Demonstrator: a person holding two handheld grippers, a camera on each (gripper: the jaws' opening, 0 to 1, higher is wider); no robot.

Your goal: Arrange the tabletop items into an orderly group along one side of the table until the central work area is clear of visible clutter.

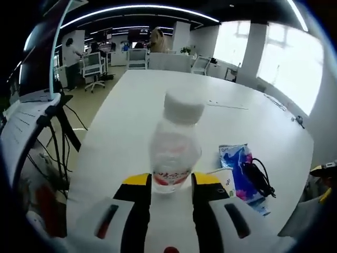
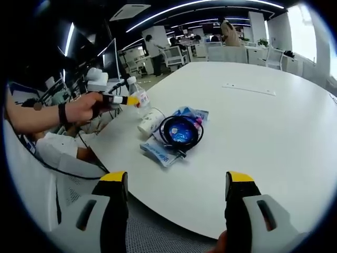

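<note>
Because the task wants everything gathered along one side, we see the items already bunched near one edge of the white desk point(image 2: 274, 137), with the broad middle and far end left almost bare apart from a thin strip lying far out on it. The largest item in the cluster is the blue packet point(image 2: 163, 150), lying flat close to that edge, and a coiled black cable point(image 2: 181, 132) rests on top of it, which we judge keeps the loose loops from spreading. A small white cup point(image 2: 150, 122) lies on its side just beside the packet.

The clear bottle point(image 1: 175, 150), capped in white, is gripped low on its body by the left tool point(image 1: 172, 184), its jaws closed narrow against the red label, and it stands upright just beside the cup and packet, probably being added to the group. The right tool point(image 2: 176, 184) hangs off the near edge with its jaws spread wide, holding nothing.

The right gripper view lets us see the hand point(image 2: 84, 108) working the left tool and the whole cluster at once; the left gripper view gives the close contact of jaws on bottle.
</note>
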